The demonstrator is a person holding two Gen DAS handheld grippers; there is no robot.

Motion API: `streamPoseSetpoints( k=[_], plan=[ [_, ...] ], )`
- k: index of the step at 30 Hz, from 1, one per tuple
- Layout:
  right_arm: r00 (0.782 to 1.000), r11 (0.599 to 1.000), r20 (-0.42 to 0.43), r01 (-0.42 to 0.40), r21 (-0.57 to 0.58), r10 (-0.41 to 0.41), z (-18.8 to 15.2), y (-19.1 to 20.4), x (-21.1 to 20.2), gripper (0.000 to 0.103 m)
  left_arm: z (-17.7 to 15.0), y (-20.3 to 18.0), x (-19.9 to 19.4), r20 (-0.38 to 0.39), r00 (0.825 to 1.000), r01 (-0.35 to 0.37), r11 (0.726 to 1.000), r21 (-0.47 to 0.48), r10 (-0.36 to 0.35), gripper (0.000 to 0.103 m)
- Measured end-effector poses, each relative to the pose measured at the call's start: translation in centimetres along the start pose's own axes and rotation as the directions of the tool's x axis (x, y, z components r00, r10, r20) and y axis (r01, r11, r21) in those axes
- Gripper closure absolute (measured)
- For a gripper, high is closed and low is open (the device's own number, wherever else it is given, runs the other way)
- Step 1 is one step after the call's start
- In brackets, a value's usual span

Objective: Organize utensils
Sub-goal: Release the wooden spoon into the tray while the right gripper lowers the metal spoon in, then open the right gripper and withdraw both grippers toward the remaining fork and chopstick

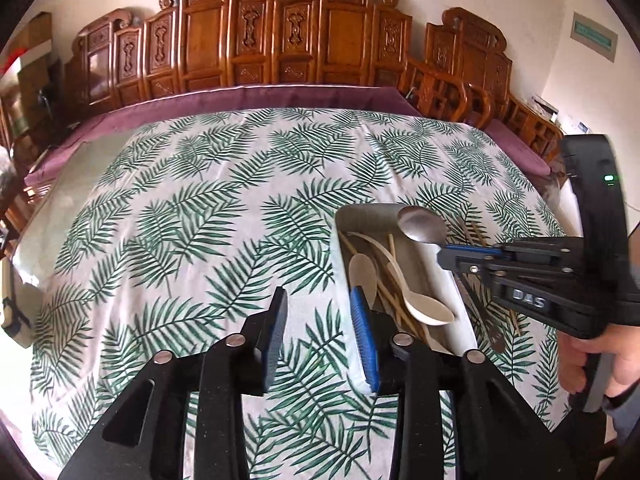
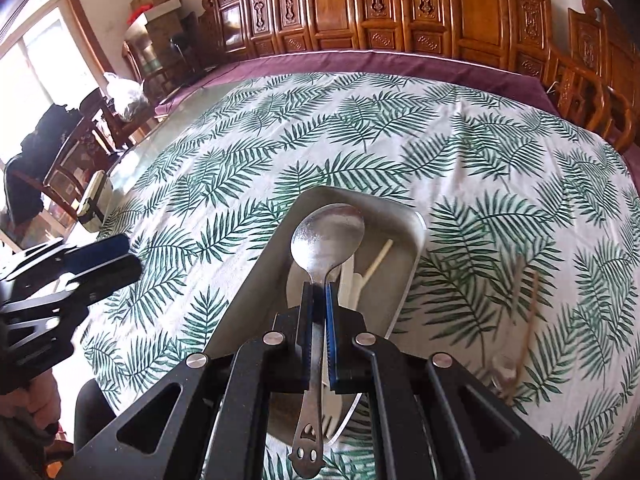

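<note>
A metal spoon hangs over the grey tray, its handle pinched by my right gripper, which is shut on it. In the left wrist view the same spoon is held above the tray, which holds two cream plastic spoons and wooden chopsticks. My left gripper stands open and holds nothing, just left of the tray over the leaf-print cloth. The right gripper reaches in from the right, held by a hand.
More chopsticks and a blurred utensil lie on the cloth right of the tray. Carved wooden chairs line the table's far edge beyond a purple cloth strip. The left gripper shows at the left of the right wrist view.
</note>
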State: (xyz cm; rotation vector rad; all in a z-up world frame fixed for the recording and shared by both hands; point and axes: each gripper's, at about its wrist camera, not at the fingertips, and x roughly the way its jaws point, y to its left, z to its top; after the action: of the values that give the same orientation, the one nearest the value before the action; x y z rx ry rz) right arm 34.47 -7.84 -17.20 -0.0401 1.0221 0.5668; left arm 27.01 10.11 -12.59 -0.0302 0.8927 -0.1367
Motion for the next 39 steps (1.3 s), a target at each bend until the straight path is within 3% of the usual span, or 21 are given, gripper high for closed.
streamPoseSetpoints(
  k=[5,9,26,31,39],
  plan=[
    [1.0,1.0,-0.024,-0.008,0.007,0.008,0.5,0.3,2.1,0.096,-0.2,0.8,-0.5,0.015,1.0,-0.009,1.0,-0.012,0.009,0.029],
    [0.999,1.0,-0.047,-0.013,0.014,0.014,0.6,0.4,3.6,0.096,-0.6,1.5,-0.7,0.029,0.999,-0.033,0.999,-0.025,0.034,0.016],
    [0.998,0.999,-0.056,-0.041,0.018,0.042,0.4,1.3,5.2,0.093,-1.7,2.3,-0.6,0.01,0.999,-0.046,0.998,-0.045,0.046,0.015],
    [0.999,0.999,-0.003,-0.032,0.0,0.032,0.1,0.4,2.5,0.093,-1.4,1.4,-0.7,0.012,0.999,-0.04,0.999,-0.032,0.041,0.015],
    [0.995,0.997,0.071,0.071,-0.016,-0.069,-2.6,-4.3,-3.5,0.093,-0.7,-2.0,-0.6,0.02,1.0,0.0,1.0,0.015,-0.001,0.015]
  ],
)
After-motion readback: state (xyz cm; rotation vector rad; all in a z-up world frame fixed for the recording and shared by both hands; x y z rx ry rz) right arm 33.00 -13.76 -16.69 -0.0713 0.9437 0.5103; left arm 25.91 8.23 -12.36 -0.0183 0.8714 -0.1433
